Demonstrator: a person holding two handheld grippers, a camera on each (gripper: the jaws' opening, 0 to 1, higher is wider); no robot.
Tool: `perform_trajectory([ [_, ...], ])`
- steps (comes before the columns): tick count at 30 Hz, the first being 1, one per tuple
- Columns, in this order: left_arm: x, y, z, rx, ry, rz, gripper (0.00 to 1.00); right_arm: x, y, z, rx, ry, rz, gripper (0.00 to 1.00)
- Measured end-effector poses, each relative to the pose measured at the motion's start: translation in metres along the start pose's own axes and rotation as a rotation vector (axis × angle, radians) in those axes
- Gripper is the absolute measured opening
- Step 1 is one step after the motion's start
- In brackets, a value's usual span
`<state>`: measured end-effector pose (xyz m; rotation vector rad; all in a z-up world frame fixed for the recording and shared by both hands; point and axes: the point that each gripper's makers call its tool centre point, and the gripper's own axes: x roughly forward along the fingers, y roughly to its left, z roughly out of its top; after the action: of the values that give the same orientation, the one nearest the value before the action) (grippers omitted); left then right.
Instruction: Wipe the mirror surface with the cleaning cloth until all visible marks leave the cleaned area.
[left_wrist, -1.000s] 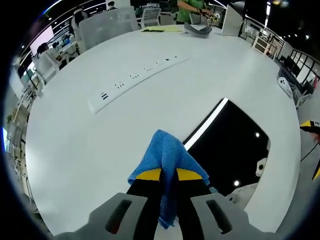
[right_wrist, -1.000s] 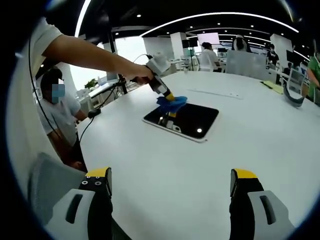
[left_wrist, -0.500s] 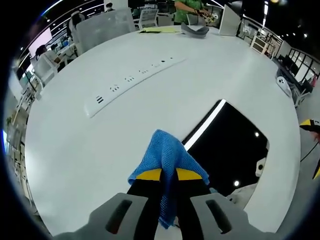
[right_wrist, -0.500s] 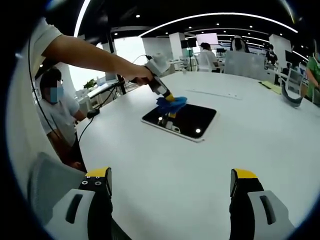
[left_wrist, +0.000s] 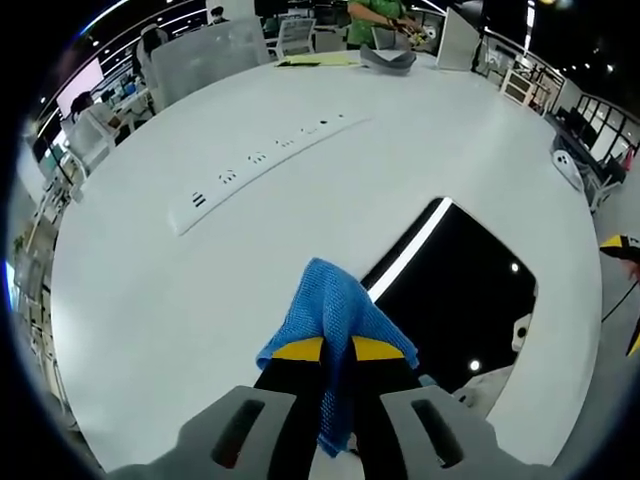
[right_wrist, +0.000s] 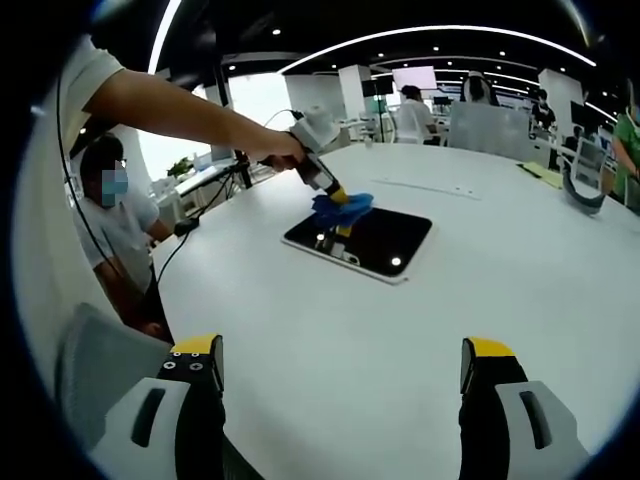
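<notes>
My left gripper (left_wrist: 337, 349) is shut on a blue mesh cloth (left_wrist: 332, 312), which bunches above its yellow-tipped jaws over the near edge of the mirror (left_wrist: 460, 300). The mirror is a dark rectangular slab lying flat on the white table (left_wrist: 180, 290), reflecting ceiling lights. In the right gripper view the left gripper (right_wrist: 338, 200) holds the cloth (right_wrist: 345, 205) at the mirror's (right_wrist: 375, 243) far left corner, a person's arm reaching in. My right gripper (right_wrist: 340, 365) is open, hanging over the bare table well short of the mirror.
A long white power strip (left_wrist: 270, 155) lies on the table beyond the mirror. A grey object (left_wrist: 388, 60) and yellow papers (left_wrist: 320, 60) sit at the far edge. Chairs (left_wrist: 205, 55) ring the table. A seated person (right_wrist: 115, 225) is at the left.
The left gripper view has shifted slightly, with the mirror and power strip sitting a little differently in frame. The cloth stays clamped. The right gripper holds still.
</notes>
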<state>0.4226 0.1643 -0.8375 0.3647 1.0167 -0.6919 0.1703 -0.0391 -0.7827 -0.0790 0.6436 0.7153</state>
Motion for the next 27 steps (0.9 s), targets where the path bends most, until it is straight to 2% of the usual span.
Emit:
perform_trajectory([
  [27, -0.002, -0.0067, -0.004, 0.001, -0.006, -0.01, 0.07, -0.0018, 0.0023, 0.0012, -0.007, -0.003, 0.003, 0.99],
])
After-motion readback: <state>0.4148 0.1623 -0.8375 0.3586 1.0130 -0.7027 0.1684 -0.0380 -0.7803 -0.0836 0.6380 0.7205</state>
